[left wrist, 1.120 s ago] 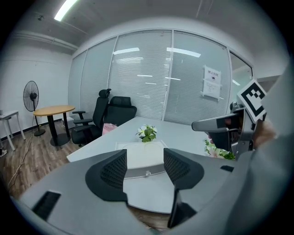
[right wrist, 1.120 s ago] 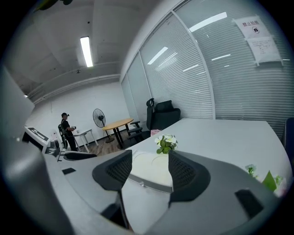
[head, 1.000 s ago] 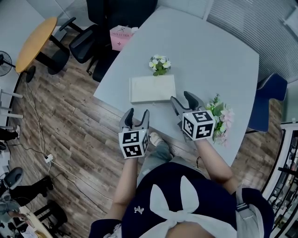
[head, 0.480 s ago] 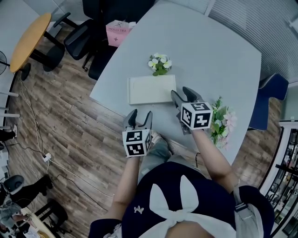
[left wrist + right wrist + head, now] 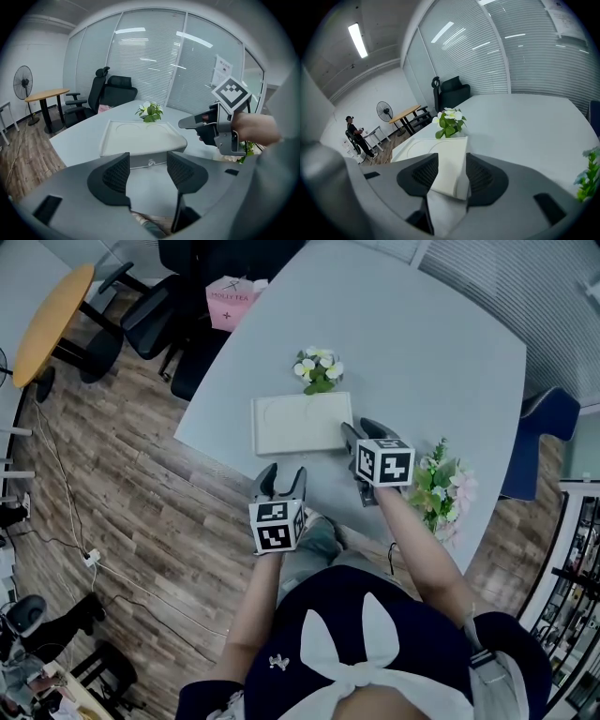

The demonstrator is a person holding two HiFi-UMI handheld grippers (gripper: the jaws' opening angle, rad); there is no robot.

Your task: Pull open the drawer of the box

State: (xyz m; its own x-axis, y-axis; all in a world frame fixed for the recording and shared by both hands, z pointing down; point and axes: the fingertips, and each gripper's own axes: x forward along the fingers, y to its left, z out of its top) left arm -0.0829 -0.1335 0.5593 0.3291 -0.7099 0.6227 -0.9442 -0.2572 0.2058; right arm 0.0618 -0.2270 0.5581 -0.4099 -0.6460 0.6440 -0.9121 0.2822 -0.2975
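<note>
A flat white box [image 5: 300, 424] lies near the front edge of the grey table [image 5: 422, 343]. Its drawer front with a small knob [image 5: 151, 162] faces me and sits flush in the box [image 5: 140, 138]. My left gripper [image 5: 281, 474] hovers just off the table's edge in front of that drawer, open and empty [image 5: 148, 171]. My right gripper [image 5: 361, 435] is at the box's right front corner. That corner of the box [image 5: 452, 159] lies between the jaws of my right gripper [image 5: 452, 176], which have just been closing. I cannot tell whether the pads touch it.
A small potted plant [image 5: 317, 369] stands right behind the box. A flower bunch [image 5: 439, 488] lies right of my right hand. Past the table are black office chairs [image 5: 150, 320], a pink bag [image 5: 231, 302], a round wooden table [image 5: 52, 320] and a blue chair [image 5: 539, 442].
Both grippers have moved forward toward the box. The right one has reached the box's right front corner and its jaws have narrowed. The left one has come up to the table's edge.
</note>
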